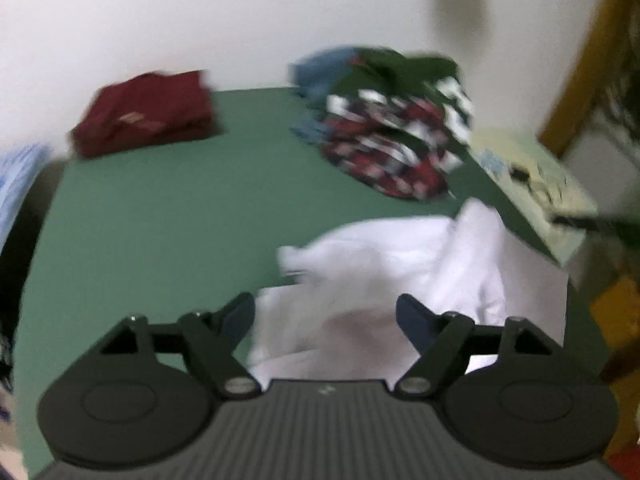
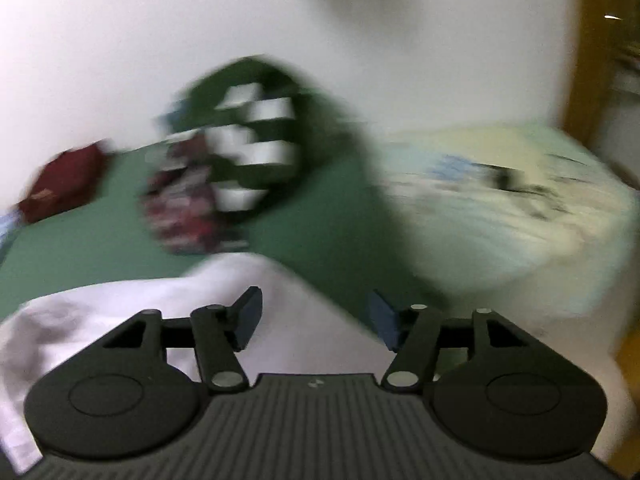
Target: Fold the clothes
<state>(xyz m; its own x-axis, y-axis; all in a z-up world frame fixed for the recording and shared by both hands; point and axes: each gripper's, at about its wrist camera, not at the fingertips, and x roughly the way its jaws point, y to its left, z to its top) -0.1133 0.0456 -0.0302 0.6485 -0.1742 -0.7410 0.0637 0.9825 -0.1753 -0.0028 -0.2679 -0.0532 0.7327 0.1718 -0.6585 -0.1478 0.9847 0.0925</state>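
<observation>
Two grippers: the left gripper (image 1: 325,318) and the right gripper (image 2: 314,318) both hang over the near part of the green table (image 1: 160,220), each with its jaws spread wide and nothing between them.
White garment: a white garment (image 1: 400,264) lies rumpled on the near right of the table, one part ridged up and the edges uneven; it is not squared into a fold.
Left gripper's place: above the near edge of the white cloth, fingers apart from it as far as the blurred left view shows.
Right gripper's place: over the right side of the same cloth (image 2: 120,300), one finger above white fabric and the other above bare green.
Folded item: a dark red garment (image 1: 146,114) sits as a neat block at the far left corner.
Heap: a loose pile of clothes (image 1: 392,128), green, blue and red-patterned, lies at the far right, unfolded.
Step in hand, as a judgement: the white garment looks to be the piece being worked, somewhere in spreading or folding; both views are smeared, so finer detail cannot be told.
Next move calls for: each claw closing on one layer at an edge or corner, then pulling the cloth flat without dragging it off the table.
</observation>
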